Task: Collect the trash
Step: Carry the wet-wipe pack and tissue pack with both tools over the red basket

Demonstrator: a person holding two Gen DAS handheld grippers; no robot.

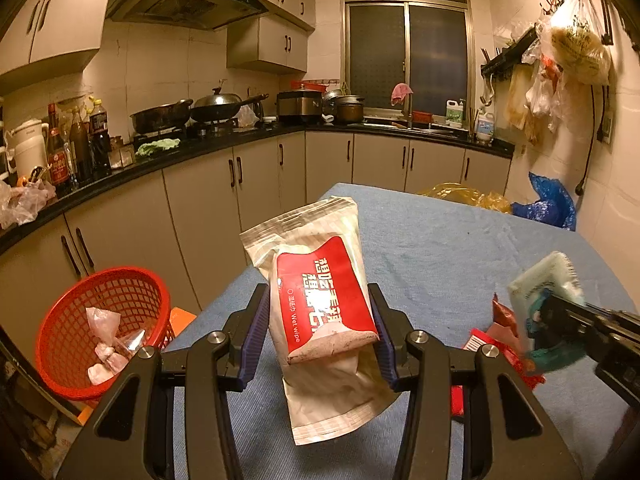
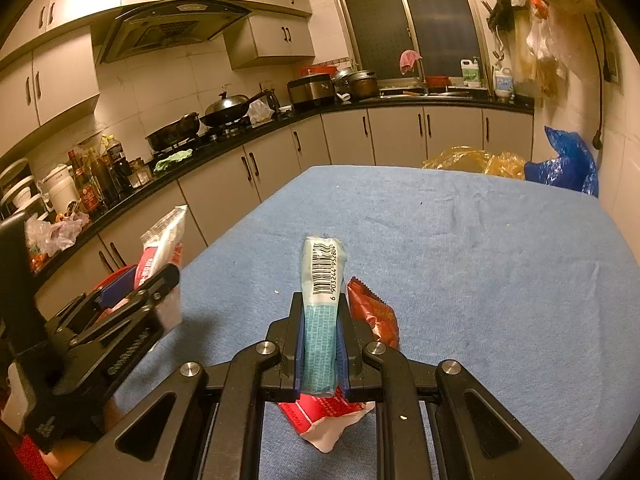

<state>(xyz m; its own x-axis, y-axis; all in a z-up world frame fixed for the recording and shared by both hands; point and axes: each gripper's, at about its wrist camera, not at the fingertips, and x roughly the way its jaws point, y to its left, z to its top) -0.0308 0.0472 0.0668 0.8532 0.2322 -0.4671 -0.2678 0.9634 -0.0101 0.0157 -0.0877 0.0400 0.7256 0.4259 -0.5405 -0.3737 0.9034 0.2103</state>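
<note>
My left gripper [image 1: 320, 328] is shut on a white wet-wipe packet with a red label [image 1: 320, 304], held above the blue-clothed table [image 1: 440, 240]. In the right wrist view that packet [image 2: 160, 248] and the left gripper [image 2: 136, 292] show at the left. My right gripper [image 2: 320, 344] is shut on a pale teal wrapper with a barcode [image 2: 322, 276]; it also appears at the right of the left wrist view, the wrapper [image 1: 540, 292] held in the right gripper [image 1: 552, 316]. Red snack wrappers [image 2: 374, 312] lie on the cloth under the right gripper. A red mesh basket [image 1: 72, 320] holding clear plastic scraps stands left of the table.
Kitchen cabinets and a dark counter [image 1: 200, 152] with pans, bottles and a kettle run along the left and back. Yellow [image 2: 472, 160] and blue [image 2: 568, 164] plastic bags sit beyond the table's far right corner. Bags hang on the right wall [image 1: 560, 72].
</note>
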